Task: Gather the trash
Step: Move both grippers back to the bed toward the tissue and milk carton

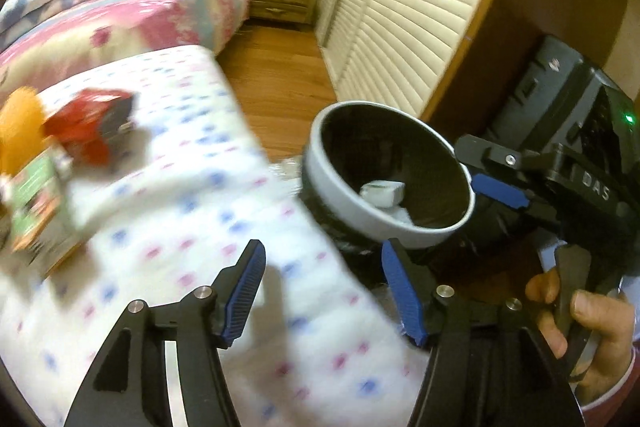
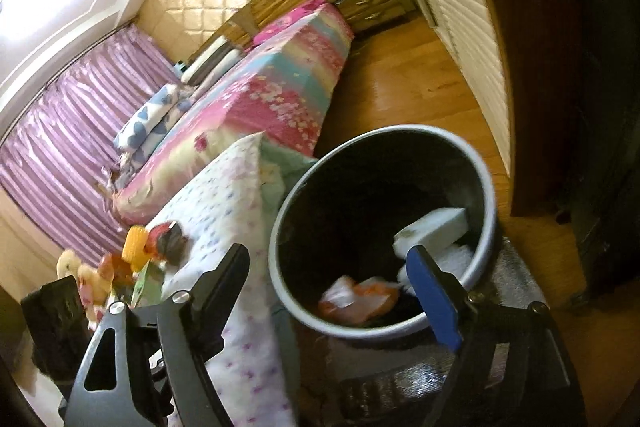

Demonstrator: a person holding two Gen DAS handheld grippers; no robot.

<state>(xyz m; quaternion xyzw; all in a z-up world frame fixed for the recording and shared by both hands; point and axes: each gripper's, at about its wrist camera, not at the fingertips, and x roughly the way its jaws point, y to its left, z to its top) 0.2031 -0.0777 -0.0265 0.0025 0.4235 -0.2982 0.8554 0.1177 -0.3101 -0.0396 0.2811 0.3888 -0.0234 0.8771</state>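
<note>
Step in hand: you look to be between pieces; some trash is already in the bin and more waits on the bed.
Bin: the grey-rimmed trash bin (image 2: 384, 227) stands on the wood floor (image 2: 400, 75) just beside the dotted bedcover (image 1: 192, 187), its mouth open to both cameras.
In the bin: a white block (image 2: 434, 233) rests against the inner wall, and a crumpled orange-and-white wrapper (image 2: 356, 297) lies lower down.
Left hand-held gripper (image 1: 320, 287): your jaws stand wide apart with nothing between them, over the edge of the bedcover near the bin.
Right hand-held gripper (image 2: 332, 291): jaws also spread wide and empty, poised at the bin's rim; in the left view it sits just beside the rim.
Trash remaining: a red packet (image 1: 90, 131) and a green printed box (image 1: 36, 199) lie on the bedcover well apart from the bin, beside something orange (image 1: 20, 123); blur hides what that is.
Next move: swing your left gripper toward the red packet, centre the jaws on it and close gently, since it will likely crumple.
</note>
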